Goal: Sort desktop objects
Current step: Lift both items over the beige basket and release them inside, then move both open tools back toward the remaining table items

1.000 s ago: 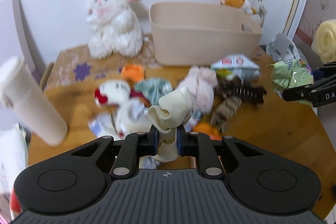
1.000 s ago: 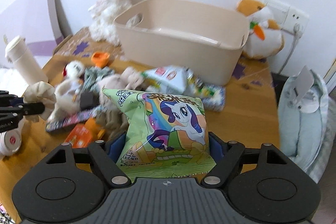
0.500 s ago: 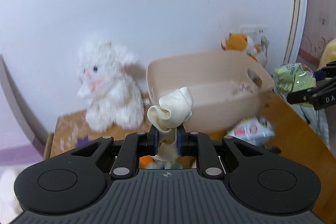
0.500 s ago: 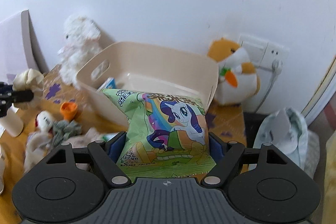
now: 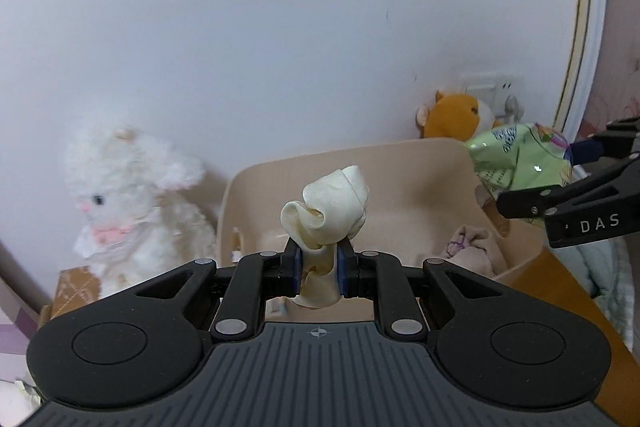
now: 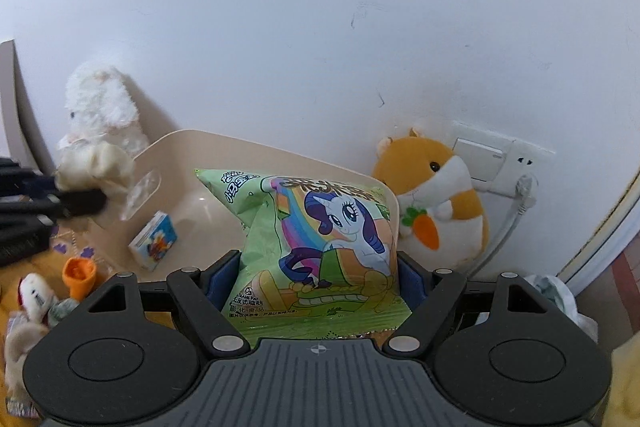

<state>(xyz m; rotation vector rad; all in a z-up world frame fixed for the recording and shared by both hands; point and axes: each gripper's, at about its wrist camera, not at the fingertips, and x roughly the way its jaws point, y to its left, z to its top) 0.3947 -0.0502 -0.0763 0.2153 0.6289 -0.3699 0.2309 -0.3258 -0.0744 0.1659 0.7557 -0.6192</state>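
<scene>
Over the beige bin [image 5: 420,163], both grippers carry a load.

Clamped in the left gripper [image 5: 318,267] is a cream rawhide chew [image 5: 326,203], its knotted end sticking up past the pads. The right gripper [image 6: 310,279] pinches a green snack bag [image 6: 316,239] by its sides. A small box [image 6: 154,241] and pink cloth [image 5: 468,247] lie in the bin; a white plush [image 5: 124,203] and orange plush [image 6: 436,195] flank it.

Each fisheye camera sits just behind its own black two-finger gripper, looking forward and slightly down at the white wall [image 5: 280,27]. Both views share the beige plastic bin [image 5: 420,179] [image 6: 248,163], near, seen from opposite sides, left and right.
</scene>
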